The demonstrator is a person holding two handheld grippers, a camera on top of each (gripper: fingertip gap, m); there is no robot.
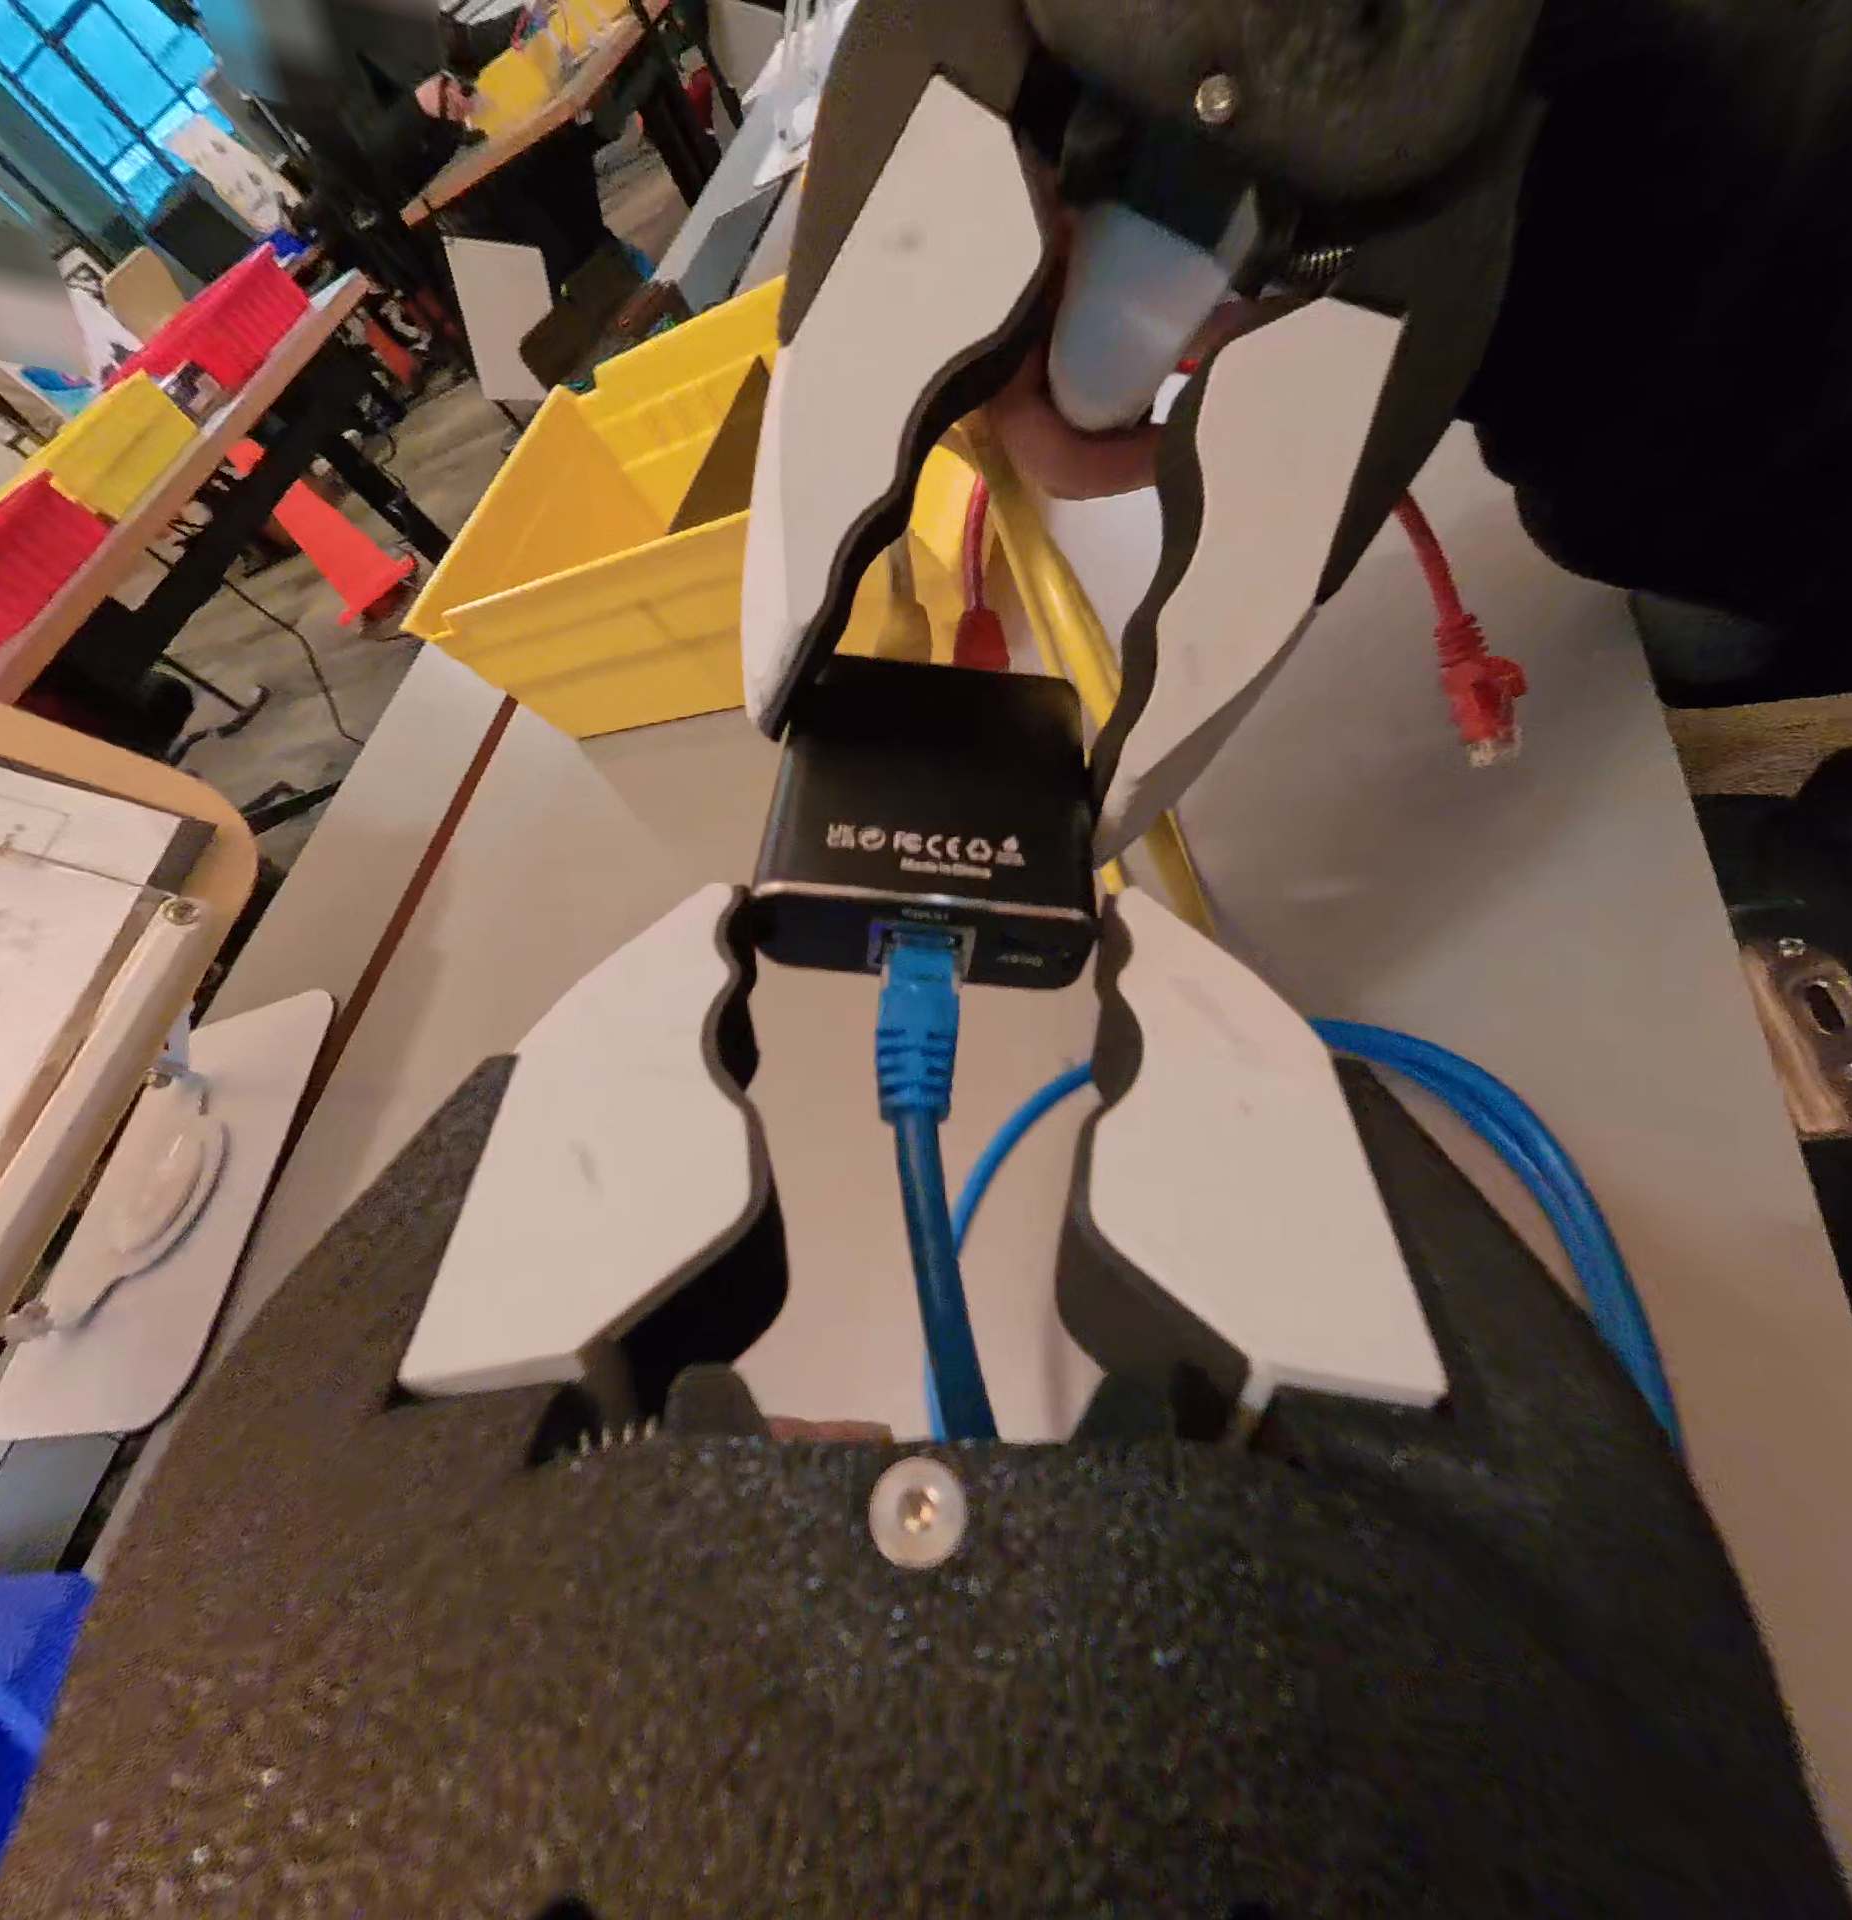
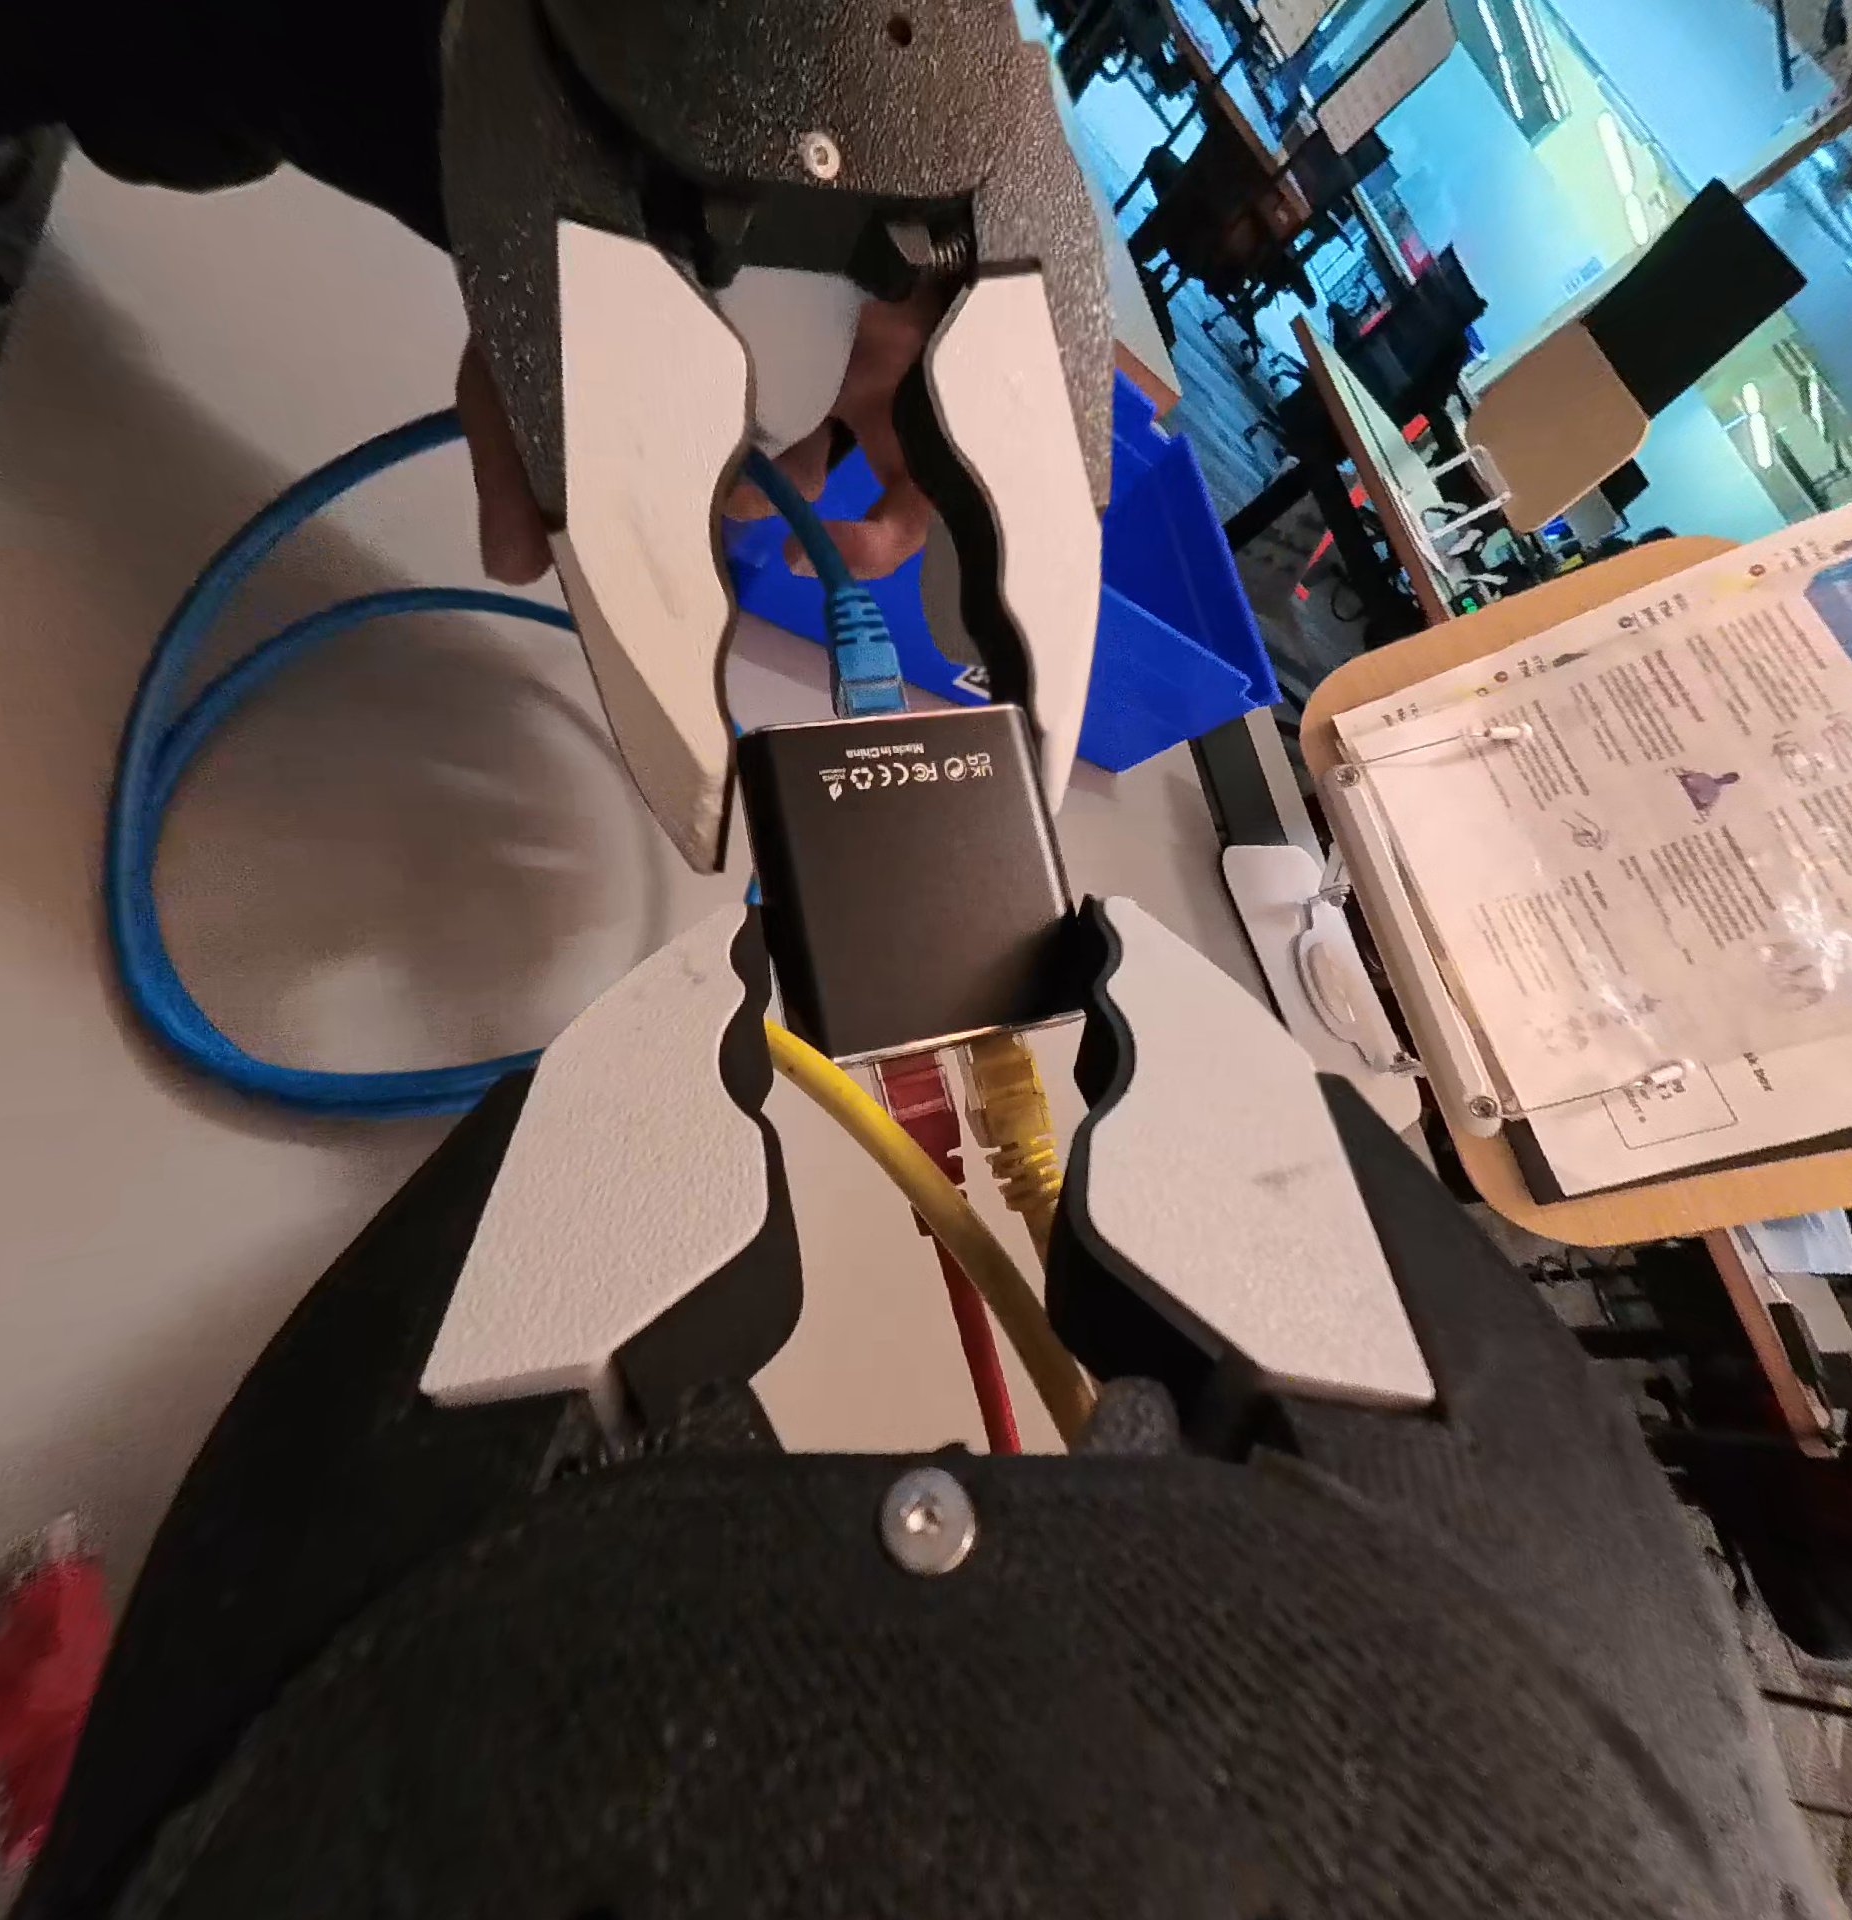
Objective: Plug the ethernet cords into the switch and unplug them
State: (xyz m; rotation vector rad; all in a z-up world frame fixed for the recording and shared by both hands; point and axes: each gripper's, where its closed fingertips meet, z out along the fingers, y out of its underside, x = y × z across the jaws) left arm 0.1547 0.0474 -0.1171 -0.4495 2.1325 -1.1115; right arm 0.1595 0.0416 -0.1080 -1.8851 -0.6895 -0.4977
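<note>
The black switch [image 1: 901, 790] lies on the white table [image 1: 1369, 883]. My left gripper [image 1: 922, 925] clasps the end where the blue cord [image 1: 917, 1018] is plugged in. My right gripper [image 2: 927, 930] clasps the other end of the switch [image 2: 901, 894], where a red plug [image 2: 922, 1112] and a yellow plug [image 2: 1010, 1112] sit side by side in their ports. Each gripper shows in the other's view: the right gripper [image 1: 937, 774] and the left gripper [image 2: 880, 810]. The red cord's free end [image 1: 1483, 696] lies loose on the table.
A yellow bin [image 1: 610, 582] stands past the switch at the table's edge. A blue bin [image 2: 1161, 644] stands behind the left gripper. A wooden board with a printed sheet [image 2: 1628, 883] stands beside the table. The blue cord's coil [image 2: 174, 831] lies on the table.
</note>
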